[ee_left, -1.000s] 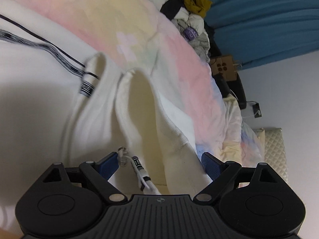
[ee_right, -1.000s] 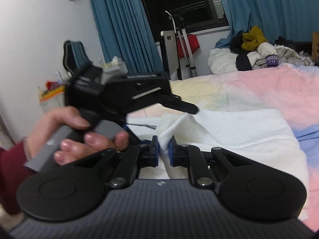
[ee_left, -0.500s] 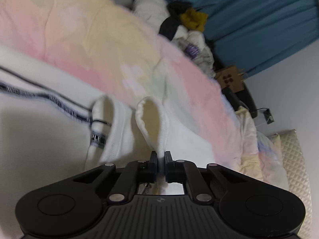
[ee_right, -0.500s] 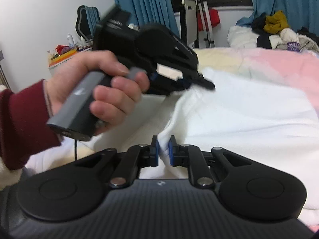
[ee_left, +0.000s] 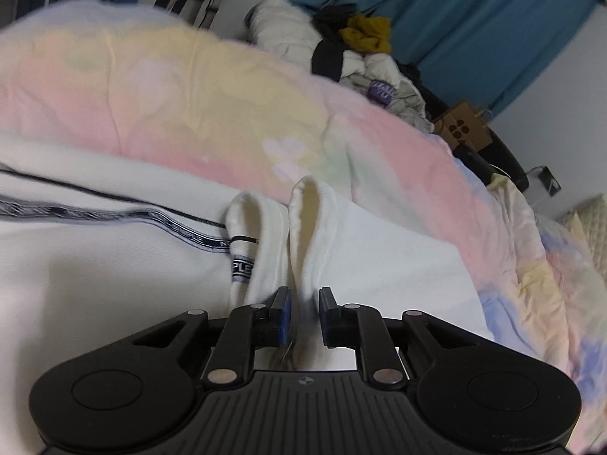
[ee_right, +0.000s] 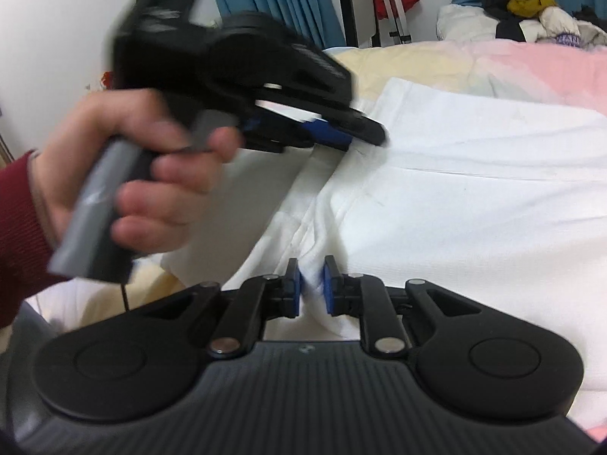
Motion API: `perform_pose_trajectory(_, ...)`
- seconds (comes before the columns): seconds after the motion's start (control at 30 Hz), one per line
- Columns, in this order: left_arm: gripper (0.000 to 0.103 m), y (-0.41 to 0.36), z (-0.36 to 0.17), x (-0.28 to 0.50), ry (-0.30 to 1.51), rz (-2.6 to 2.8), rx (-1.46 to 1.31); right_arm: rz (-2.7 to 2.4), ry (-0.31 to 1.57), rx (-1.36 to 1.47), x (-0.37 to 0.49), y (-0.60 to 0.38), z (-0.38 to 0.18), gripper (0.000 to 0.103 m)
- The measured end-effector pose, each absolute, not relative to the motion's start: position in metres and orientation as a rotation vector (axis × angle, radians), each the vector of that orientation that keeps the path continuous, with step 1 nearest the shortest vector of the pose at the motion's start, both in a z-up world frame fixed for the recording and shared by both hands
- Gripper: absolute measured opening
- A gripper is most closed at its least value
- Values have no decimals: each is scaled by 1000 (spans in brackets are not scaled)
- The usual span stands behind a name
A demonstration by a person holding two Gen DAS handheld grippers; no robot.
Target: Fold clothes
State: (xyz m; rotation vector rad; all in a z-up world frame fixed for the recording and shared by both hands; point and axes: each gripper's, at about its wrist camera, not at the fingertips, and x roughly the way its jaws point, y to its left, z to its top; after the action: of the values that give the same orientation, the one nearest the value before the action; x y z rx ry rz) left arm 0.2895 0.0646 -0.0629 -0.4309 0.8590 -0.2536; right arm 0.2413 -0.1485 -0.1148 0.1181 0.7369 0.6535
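Note:
A white garment (ee_left: pixel 114 265) with a dark patterned stripe and drawstring lies on the pastel bedspread (ee_left: pixel 189 94). In the left wrist view, my left gripper (ee_left: pixel 305 313) has its jaws slightly parted around a standing fold of the white fabric (ee_left: pixel 307 235). In the right wrist view the white garment (ee_right: pixel 474 189) spreads flat, and my right gripper (ee_right: pixel 313 288) has its jaws slightly apart with a fabric ridge between them. The left gripper (ee_right: pixel 353 132), held by a hand (ee_right: pixel 151 174) in a red sleeve, touches the cloth further off.
A pile of clothes (ee_left: pixel 360 45) sits at the far end of the bed, also in the right wrist view (ee_right: pixel 531 7). Blue curtains (ee_left: pixel 474 19) hang behind. A cardboard box (ee_left: pixel 466 129) and a quilted pillow (ee_left: pixel 592 227) lie at the right.
Both grippers were clamped tight on the fabric half a second ago; now both jaws have parted a little. The garment has been lowered and lies flatter on the bed.

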Motion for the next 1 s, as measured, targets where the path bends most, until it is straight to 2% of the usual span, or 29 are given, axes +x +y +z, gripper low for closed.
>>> perform_pose_trajectory(0.17, 24, 101, -40, 231, 822, -210, -473, 653, 725, 109, 241, -150, -115, 19)
perform_pose_trajectory(0.27, 32, 136, -22, 193, 816, -149, -492, 647, 720, 121, 238, -152, -112, 19)
perform_pose_trajectory(0.33, 51, 159, -9, 170, 807, -99, -513, 641, 708, 133, 235, -154, -108, 19)
perform_pose_trajectory(0.5, 82, 214, 16, 102, 743, 57, -591, 635, 672, 147, 229, -157, -101, 22)
perform_pose_trajectory(0.63, 84, 245, 10, 78, 750, 128, -689, 641, 667, 172, 227, -162, -95, 30)
perform_pose_trajectory(0.73, 90, 266, 4, 63, 760, 176, -764, 648, 632, 220, 221, -170, -85, 43)
perform_pose_trajectory(0.8, 90, 278, -4, 58, 772, 180, -839, 662, 607, 263, 220, -177, -76, 66)
perform_pose_trajectory(0.87, 90, 285, -16, 61, 791, 168, -901, 664, 562, 294, 216, -184, -69, 77)
perform_pose_trajectory(1.0, 90, 294, -50, 78, 855, 200, -1027, 543, 482, 281, 214, -198, -59, 76)
